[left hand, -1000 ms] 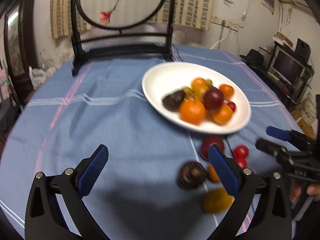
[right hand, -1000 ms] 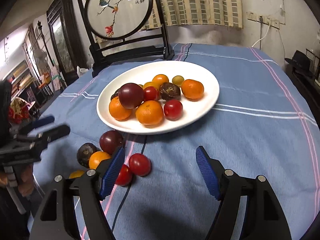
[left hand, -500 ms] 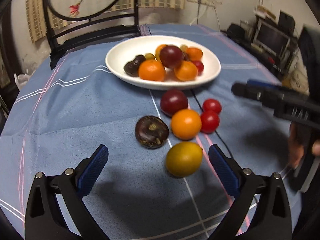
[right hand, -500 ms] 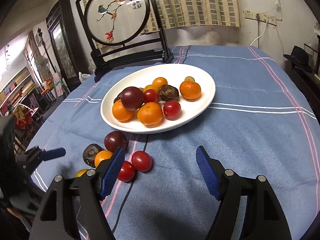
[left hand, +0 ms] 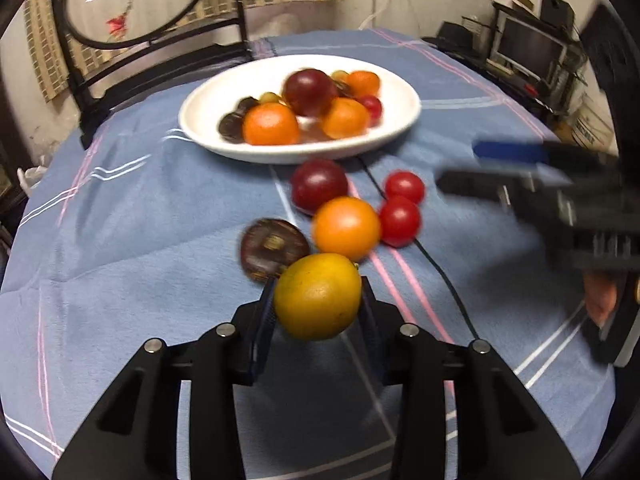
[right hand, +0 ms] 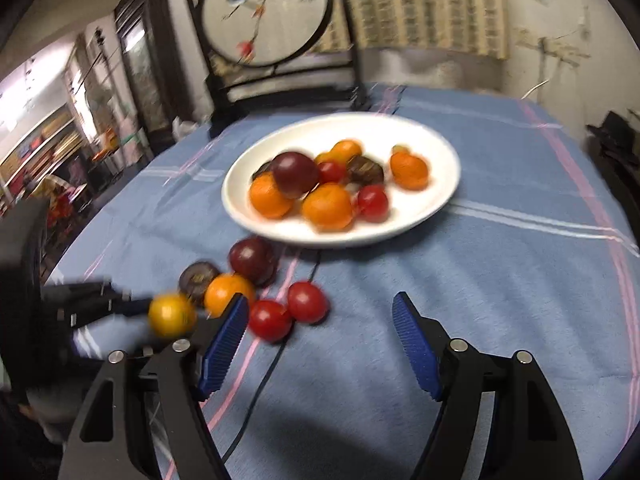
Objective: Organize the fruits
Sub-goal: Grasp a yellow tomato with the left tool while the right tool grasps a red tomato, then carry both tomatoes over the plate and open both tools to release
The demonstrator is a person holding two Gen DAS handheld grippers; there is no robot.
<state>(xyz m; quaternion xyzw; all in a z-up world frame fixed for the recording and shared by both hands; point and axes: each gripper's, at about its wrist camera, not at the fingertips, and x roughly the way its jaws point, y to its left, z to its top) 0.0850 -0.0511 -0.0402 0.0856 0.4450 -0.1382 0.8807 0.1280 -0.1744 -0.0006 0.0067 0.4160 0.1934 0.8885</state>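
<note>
Blue woven tablecloth, round glossy yellow fruit

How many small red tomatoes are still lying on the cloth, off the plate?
2. One red tomato lies nearer the white plate; the other sits just before it, touching the orange fruit. They lie side by side on the blue cloth. None looks hidden.
</note>
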